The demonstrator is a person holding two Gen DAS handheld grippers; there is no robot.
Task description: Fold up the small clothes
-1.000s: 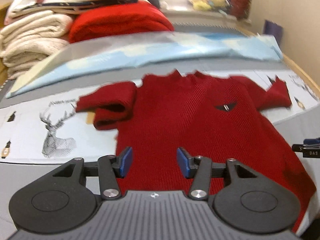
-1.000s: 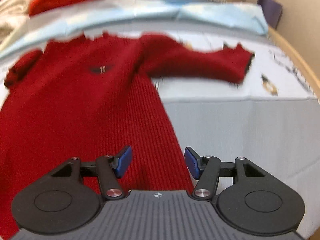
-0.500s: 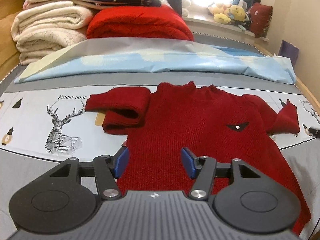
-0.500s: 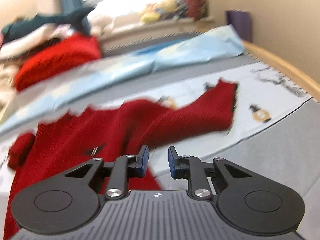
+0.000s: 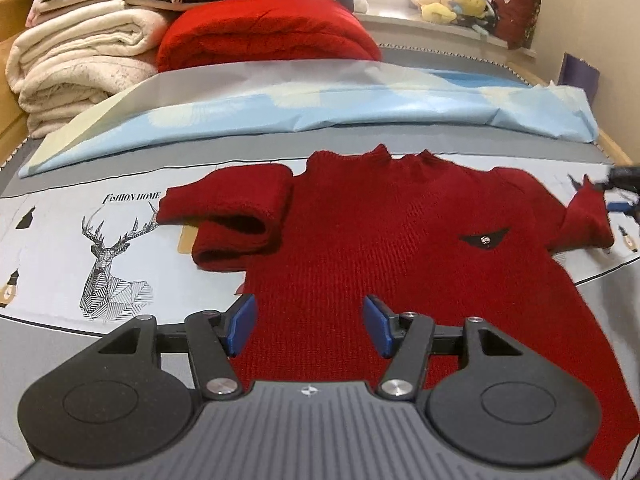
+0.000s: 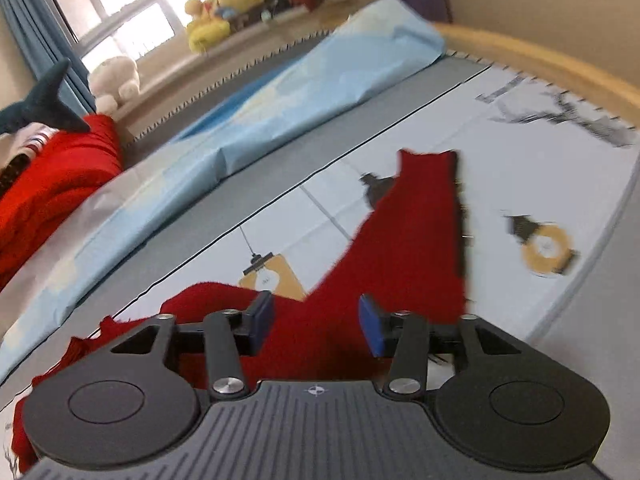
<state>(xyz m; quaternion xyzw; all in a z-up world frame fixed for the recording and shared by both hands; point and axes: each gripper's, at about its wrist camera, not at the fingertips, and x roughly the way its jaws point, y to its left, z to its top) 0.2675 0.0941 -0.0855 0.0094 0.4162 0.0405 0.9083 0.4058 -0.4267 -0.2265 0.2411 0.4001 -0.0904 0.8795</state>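
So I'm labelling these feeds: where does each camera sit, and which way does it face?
Left wrist: on the left gripper, facing up the bed over the red sweater; its open jaws show.
Right wrist: on the right gripper, tilted, facing the sweater's outstretched sleeve; open jaws show.
Shared: the sweater, the light blue sheet, the plush toys.
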